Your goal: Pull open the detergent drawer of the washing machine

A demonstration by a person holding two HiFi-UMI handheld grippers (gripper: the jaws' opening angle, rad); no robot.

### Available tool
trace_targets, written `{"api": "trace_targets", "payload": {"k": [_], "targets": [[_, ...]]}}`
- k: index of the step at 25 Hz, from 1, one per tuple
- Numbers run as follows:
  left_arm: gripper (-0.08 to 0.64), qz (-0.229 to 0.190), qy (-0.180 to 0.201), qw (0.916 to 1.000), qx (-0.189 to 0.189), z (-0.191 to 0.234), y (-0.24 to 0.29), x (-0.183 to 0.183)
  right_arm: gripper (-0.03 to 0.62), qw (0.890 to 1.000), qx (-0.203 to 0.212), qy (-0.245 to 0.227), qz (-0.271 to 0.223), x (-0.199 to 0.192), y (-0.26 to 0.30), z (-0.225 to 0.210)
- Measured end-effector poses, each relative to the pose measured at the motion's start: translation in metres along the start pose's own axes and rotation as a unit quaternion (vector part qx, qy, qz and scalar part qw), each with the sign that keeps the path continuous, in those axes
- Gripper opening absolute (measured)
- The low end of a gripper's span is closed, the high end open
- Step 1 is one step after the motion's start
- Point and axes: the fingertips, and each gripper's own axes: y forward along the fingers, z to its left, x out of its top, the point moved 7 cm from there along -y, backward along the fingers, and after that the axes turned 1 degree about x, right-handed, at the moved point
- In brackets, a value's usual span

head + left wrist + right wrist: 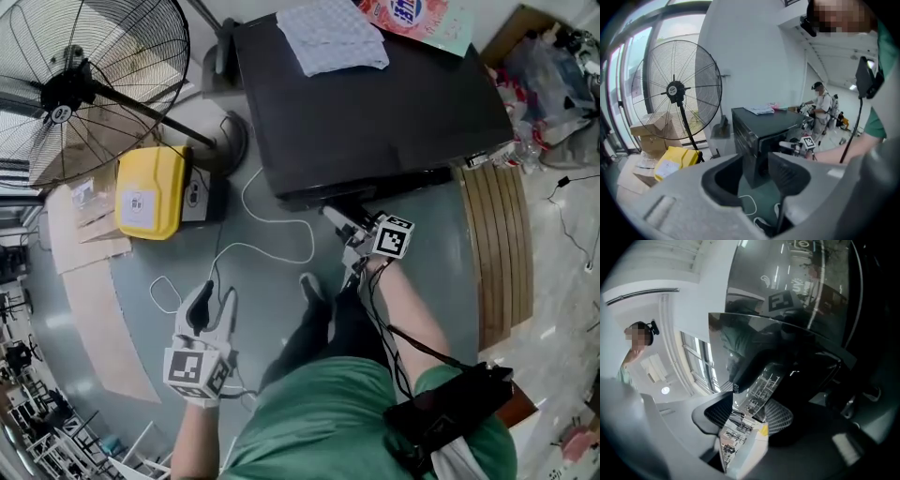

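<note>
A cloth (333, 36) lies on the washing machine (375, 112), with a fan (84, 84) and a case (150, 192) to its left.

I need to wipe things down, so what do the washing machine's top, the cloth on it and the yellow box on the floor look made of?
Washing machine top: dark, smooth, faint sheen; painted metal or plastic, unclear.
Cloth: soft woven fabric, pale checked weave, rumpled folds.
Yellow box: likely moulded plastic; rounded corners, even glossy colour.
</note>
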Motion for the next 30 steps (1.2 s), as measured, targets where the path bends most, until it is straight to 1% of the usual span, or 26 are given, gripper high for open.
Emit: {"api": "trace_targets", "payload": {"k": [5, 11, 22, 30], "targets": [[0.172, -0.003, -0.016, 0.9998, -0.009, 0.002, 0.004, 0.001, 0.210, 1.000, -0.003, 0.010, -0.010, -0.023, -0.020, 0.014], [0.172, -0.013, 0.004, 0.9995, -0.029, -0.011, 0.010, 0.015, 0.212, 1.000, -0.001, 0.020, -0.009, -0.037, -0.037, 0.019], [0.172, -0.006, 0.022, 0.9982, -0.055, -0.020, 0.015, 0.016, 0.212, 0.999, 0.005, 0.031, -0.004, -0.067, -0.074, 0.037], [0.172, -0.010, 0.040, 0.9958, -0.082, -0.028, 0.021, 0.021, 0.216, 0.999, -0.003, 0.031, -0.021, -0.086, -0.091, 0.051]]}}
